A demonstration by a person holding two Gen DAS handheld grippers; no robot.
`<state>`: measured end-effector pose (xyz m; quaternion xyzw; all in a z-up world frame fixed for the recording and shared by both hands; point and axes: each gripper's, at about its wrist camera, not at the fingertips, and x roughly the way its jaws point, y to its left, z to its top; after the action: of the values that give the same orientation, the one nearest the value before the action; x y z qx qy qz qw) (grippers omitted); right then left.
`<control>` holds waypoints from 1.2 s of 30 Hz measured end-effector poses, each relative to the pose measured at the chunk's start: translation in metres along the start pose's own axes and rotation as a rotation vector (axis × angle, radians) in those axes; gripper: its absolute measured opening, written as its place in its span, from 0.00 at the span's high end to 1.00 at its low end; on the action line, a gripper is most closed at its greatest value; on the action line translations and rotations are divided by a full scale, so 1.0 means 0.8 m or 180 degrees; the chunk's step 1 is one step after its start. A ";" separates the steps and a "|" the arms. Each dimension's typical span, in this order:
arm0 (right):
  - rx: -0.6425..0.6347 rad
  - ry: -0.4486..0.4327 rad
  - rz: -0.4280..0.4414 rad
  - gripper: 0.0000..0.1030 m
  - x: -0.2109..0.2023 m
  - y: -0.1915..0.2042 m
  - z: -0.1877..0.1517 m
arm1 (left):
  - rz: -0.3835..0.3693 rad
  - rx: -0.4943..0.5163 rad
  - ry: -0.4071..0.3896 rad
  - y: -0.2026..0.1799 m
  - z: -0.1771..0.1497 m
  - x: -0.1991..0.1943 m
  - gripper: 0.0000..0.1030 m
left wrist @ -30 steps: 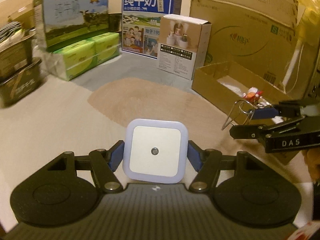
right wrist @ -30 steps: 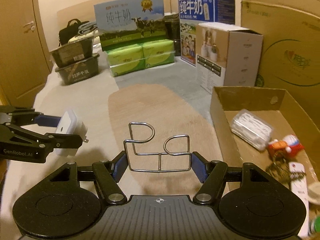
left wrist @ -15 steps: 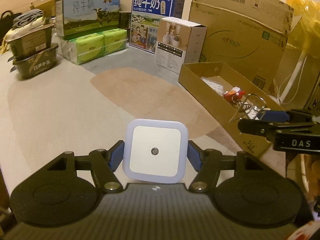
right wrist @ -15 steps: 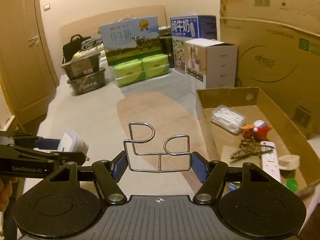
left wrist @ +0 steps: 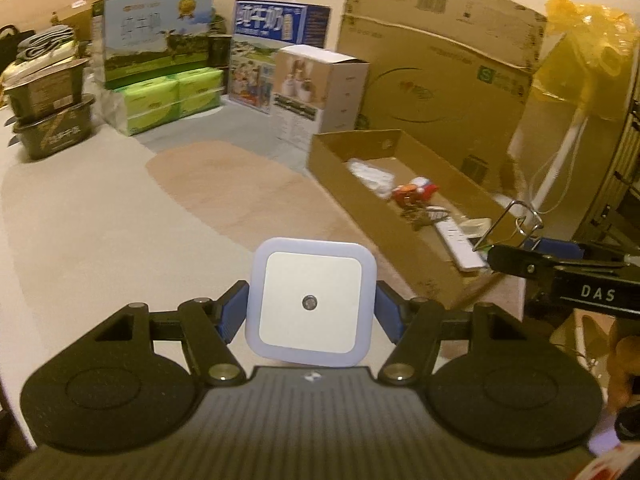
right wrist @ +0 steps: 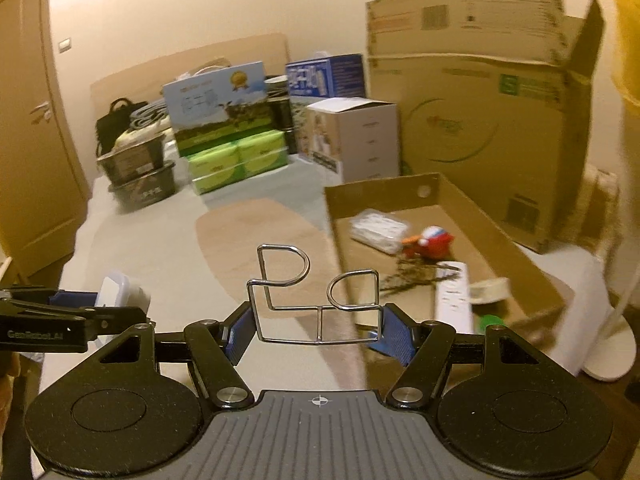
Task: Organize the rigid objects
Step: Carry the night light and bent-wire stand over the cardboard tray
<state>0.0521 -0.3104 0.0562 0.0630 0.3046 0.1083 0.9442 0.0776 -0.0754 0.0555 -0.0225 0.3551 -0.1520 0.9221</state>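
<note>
Holding tight: the left gripper (left wrist: 311, 307) squeezes a square white night light (left wrist: 310, 300) between its blue pads, up above the mat.
Right gripper (right wrist: 318, 327): its pads pinch a bent wire holder (right wrist: 316, 302) by both sides.
Low cardboard box (right wrist: 460, 200): open on top, just right of both grippers, its near wall close to the wire holder.
Inside the box: a red toy (right wrist: 430, 240), a white power strip (right wrist: 452, 298) and a tape roll (right wrist: 490, 290), with bare floor at the far end.
Open room: the wide mat (left wrist: 100, 232) to the left is bare.
Far edge: milk cartons (left wrist: 156, 48) and a big cardboard box (left wrist: 444, 64) stand like a wall.
</note>
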 end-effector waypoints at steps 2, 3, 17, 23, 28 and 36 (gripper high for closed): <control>0.0052 -0.0025 -0.0058 0.34 -0.008 -0.011 -0.001 | -0.0041 0.0051 -0.0027 -0.013 0.003 0.000 0.38; 0.0081 -0.0035 -0.0087 0.34 -0.012 -0.017 -0.001 | -0.0062 0.0077 -0.0036 -0.019 0.005 0.000 0.38; 0.0273 -0.0139 -0.0423 0.34 -0.046 -0.086 0.003 | -0.0381 0.0356 -0.0079 -0.102 0.039 0.033 0.38; 0.0307 -0.0132 -0.0489 0.34 -0.049 -0.107 -0.001 | -0.0403 0.0330 -0.0059 -0.121 0.047 0.049 0.38; 0.0304 -0.0088 -0.0509 0.34 -0.044 -0.121 0.000 | -0.0425 0.0319 -0.0056 -0.131 0.054 0.063 0.38; 0.0286 -0.0043 -0.0500 0.34 -0.025 -0.140 0.007 | -0.0409 0.0343 -0.0002 -0.144 0.066 0.094 0.38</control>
<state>0.0578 -0.4240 0.0514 0.0819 0.3068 0.0198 0.9480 0.1349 -0.2107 0.0632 0.0043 0.3439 -0.2297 0.9105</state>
